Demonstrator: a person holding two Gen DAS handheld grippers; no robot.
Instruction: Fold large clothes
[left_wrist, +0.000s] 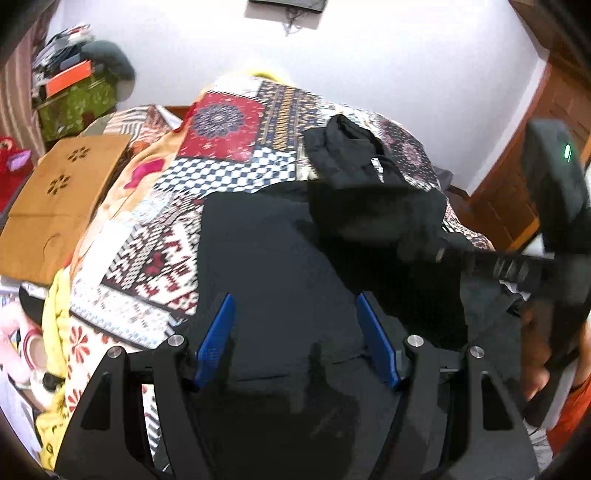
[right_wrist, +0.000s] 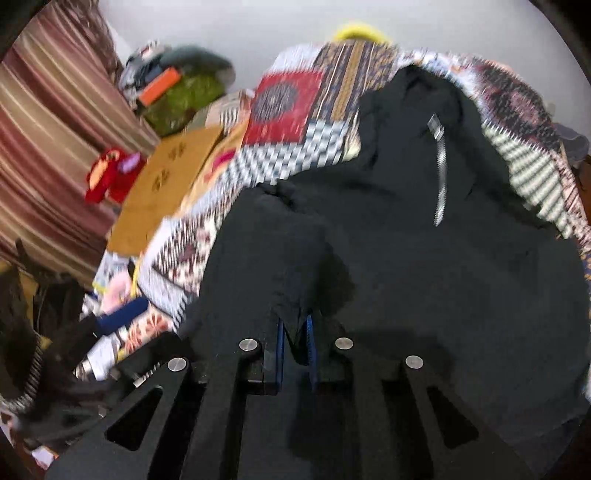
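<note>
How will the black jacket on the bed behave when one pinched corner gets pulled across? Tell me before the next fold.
The black jacket will probably flop: it sags in soft folds where the right gripper pinches it. It looks bulky, so likely weighty enough to drag. It may catch rather than slide on the patterned bedspread. The metal zipper could stiffen that front edge a little.

Jacket (right_wrist: 424, 236): black matt cloth, soft, faintly napped; zip (right_wrist: 439, 173) metallic, silvery.
Quilt (left_wrist: 229, 147): printed patchwork cloth, matt.
Left gripper (left_wrist: 295, 339): matt black plastic frame, shiny round metal bolts; pads (left_wrist: 216, 339) blue, finely textured, rubbery look.
Right gripper (right_wrist: 293, 332): same black frame and bolts, blue pads pinching jacket cloth.
Board (left_wrist: 62, 192): tan, flat, matt, cut-out flower holes; wood or card, cannot tell.
Curtain (right_wrist: 48, 147): striped cloth.
Door (left_wrist: 517, 192): brown wood, slight sheen.
</note>
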